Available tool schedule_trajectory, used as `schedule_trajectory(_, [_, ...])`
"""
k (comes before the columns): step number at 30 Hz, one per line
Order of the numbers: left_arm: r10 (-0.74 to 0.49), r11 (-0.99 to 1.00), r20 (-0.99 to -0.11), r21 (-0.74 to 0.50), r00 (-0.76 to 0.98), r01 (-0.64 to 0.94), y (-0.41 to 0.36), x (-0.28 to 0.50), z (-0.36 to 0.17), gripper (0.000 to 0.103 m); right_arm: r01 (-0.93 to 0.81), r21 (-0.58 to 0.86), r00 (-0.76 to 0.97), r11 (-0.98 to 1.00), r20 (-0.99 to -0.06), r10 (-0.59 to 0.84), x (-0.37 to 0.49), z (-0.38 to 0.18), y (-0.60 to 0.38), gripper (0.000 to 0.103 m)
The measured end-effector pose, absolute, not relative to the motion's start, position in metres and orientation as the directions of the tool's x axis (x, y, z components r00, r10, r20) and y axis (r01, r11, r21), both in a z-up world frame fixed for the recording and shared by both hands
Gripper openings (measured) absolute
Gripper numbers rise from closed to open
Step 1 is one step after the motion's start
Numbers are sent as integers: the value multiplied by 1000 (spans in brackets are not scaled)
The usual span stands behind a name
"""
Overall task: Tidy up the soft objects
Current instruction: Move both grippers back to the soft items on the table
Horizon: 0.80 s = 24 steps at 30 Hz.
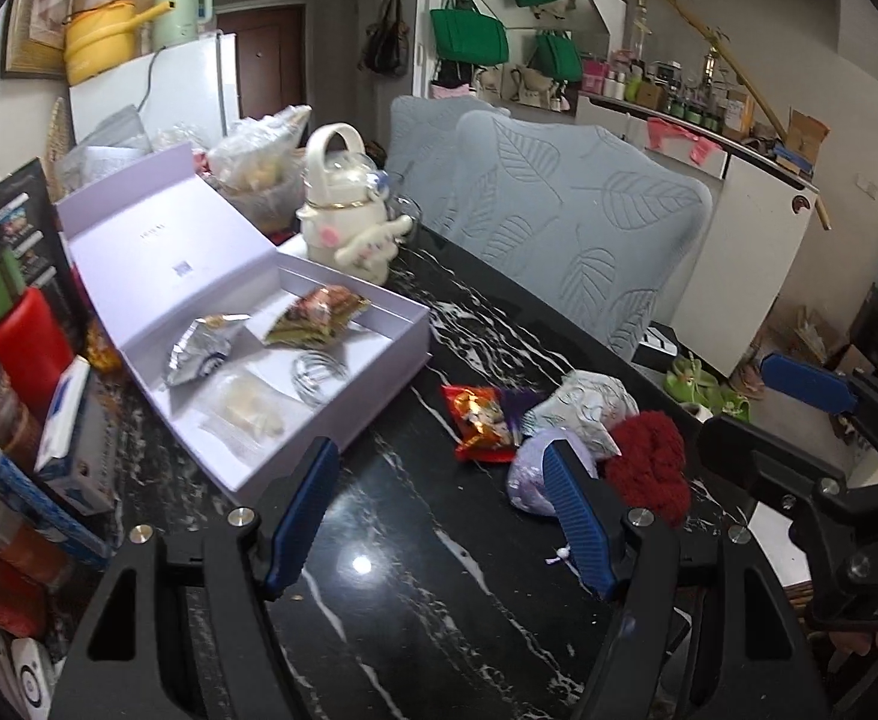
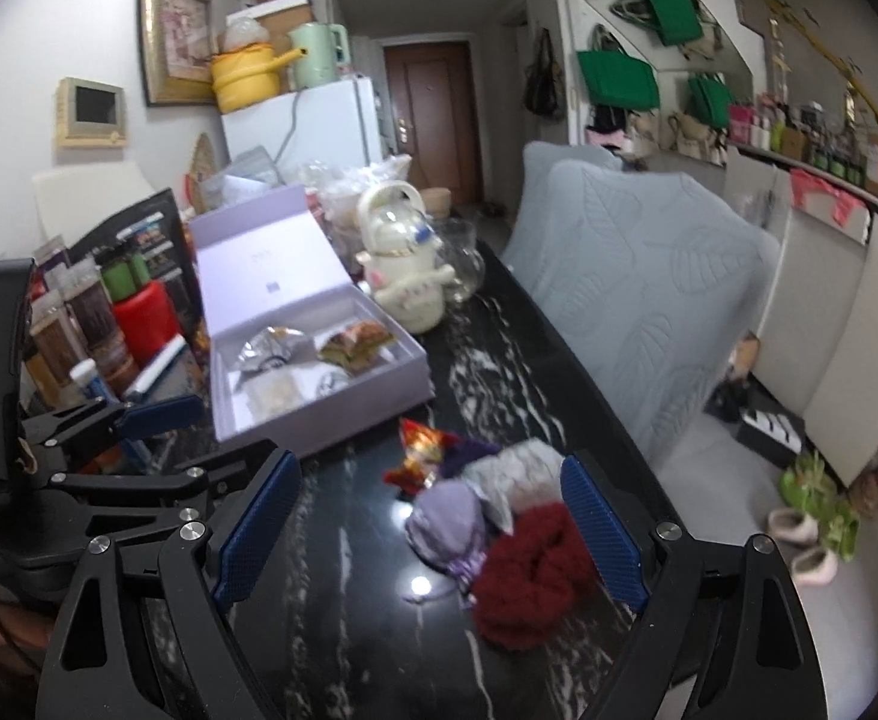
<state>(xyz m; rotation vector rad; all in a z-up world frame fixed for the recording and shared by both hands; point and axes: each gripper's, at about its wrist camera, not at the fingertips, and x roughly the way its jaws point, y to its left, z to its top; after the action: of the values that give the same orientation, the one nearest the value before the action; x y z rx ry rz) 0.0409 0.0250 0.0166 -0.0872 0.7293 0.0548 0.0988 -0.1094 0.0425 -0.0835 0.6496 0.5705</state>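
Your left tongs (image 1: pixel 448 513) hang released over the glossy black marble-veined table (image 1: pixel 414 612), with nothing between the blue ribbed pads. Your right tongs (image 2: pixel 432 531) are spread wide, also empty, above the same table.

Take the fuzzy dark red knitted bundle (image 2: pixel 529 576) as your landmark. It lies on the table just inside the right pad of your right tongs. Touching it on the left is a pale lilac drawstring pouch (image 2: pixel 448 525). Just behind it lies a white and grey patterned cloth pouch (image 2: pixel 514 474). Further left of that sits a red and orange foil snack packet (image 2: pixel 420 456).

Well beyond and left of the bundle stands an open lavender cardboard gift box (image 1: pixel 372 402), holding a crumpled silver foil packet (image 1: pixel 198 354) and a brown wrapped snack (image 1: pixel 315 315).
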Motion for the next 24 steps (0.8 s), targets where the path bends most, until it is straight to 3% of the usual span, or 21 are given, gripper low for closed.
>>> schedule_trajectory(24, [-105, 990, -781, -139, 616, -8, -1, 81, -62, 70, -419, 166, 578, 893, -710, 403, 122, -49, -156, 89])
